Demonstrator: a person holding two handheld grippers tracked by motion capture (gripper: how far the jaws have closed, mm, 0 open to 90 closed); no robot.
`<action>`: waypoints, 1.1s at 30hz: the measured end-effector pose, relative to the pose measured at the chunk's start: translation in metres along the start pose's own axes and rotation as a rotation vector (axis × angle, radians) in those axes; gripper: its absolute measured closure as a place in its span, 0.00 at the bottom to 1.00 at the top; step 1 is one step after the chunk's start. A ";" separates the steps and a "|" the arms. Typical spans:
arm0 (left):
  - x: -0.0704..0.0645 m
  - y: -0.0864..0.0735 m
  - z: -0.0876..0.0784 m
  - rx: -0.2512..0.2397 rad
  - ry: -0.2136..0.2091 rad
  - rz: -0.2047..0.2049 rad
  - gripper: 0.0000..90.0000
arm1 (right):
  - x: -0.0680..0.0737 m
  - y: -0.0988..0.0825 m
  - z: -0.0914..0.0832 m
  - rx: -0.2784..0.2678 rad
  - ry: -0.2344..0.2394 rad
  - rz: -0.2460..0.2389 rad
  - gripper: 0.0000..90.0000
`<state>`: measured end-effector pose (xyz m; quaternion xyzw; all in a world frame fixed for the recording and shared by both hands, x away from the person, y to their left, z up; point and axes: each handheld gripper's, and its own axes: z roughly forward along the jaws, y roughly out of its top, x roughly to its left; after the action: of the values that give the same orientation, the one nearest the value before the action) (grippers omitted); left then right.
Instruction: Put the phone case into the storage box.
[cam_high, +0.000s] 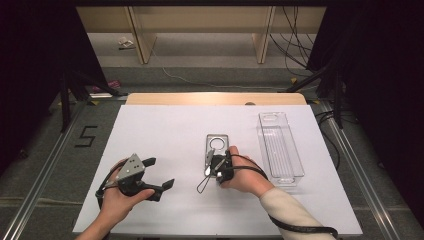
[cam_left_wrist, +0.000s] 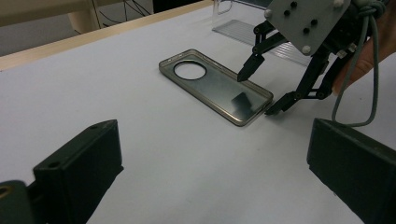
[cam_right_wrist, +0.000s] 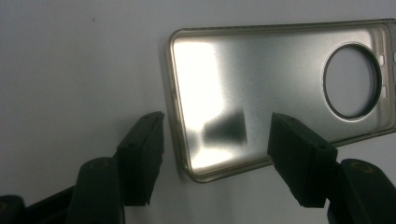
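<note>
A clear, smoke-tinted phone case (cam_high: 216, 145) with a round camera hole lies open side up on the white table top (cam_high: 165, 130). My right gripper (cam_high: 214, 167) points down at its near end. In the right gripper view this gripper (cam_right_wrist: 215, 149) stands open: one jaw is outside the short end wall of the case (cam_right_wrist: 280, 70) and the other hangs over its inside, neither pressing. The left gripper view shows the same case (cam_left_wrist: 215, 86) and the right gripper (cam_left_wrist: 260, 92) straddling its end. My left gripper (cam_high: 160, 172) is held near the table's front left, open, nothing between its jaws (cam_left_wrist: 210, 168).
A long clear plastic tray (cam_high: 280, 150) lies to the right of the case, also seen as the tray (cam_left_wrist: 243, 30) in the left gripper view. A wooden strip (cam_high: 215, 98) borders the table's far edge; cables and shelf legs stand beyond it.
</note>
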<state>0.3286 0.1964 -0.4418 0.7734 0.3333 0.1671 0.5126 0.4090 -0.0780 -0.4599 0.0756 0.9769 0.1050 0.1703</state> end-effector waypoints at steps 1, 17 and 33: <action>0.000 0.000 0.000 0.001 0.000 0.002 0.03 | -0.001 0.002 -0.001 0.012 0.002 -0.022 0.44; 0.000 0.000 0.000 -0.001 -0.002 0.004 0.03 | -0.002 0.008 0.001 0.030 0.015 -0.045 0.48; 0.000 0.000 0.000 -0.002 -0.005 0.005 0.03 | -0.002 0.012 0.001 0.052 0.047 -0.085 0.65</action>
<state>0.3285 0.1960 -0.4415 0.7741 0.3301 0.1667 0.5138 0.4124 -0.0662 -0.4572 0.0361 0.9853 0.0741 0.1498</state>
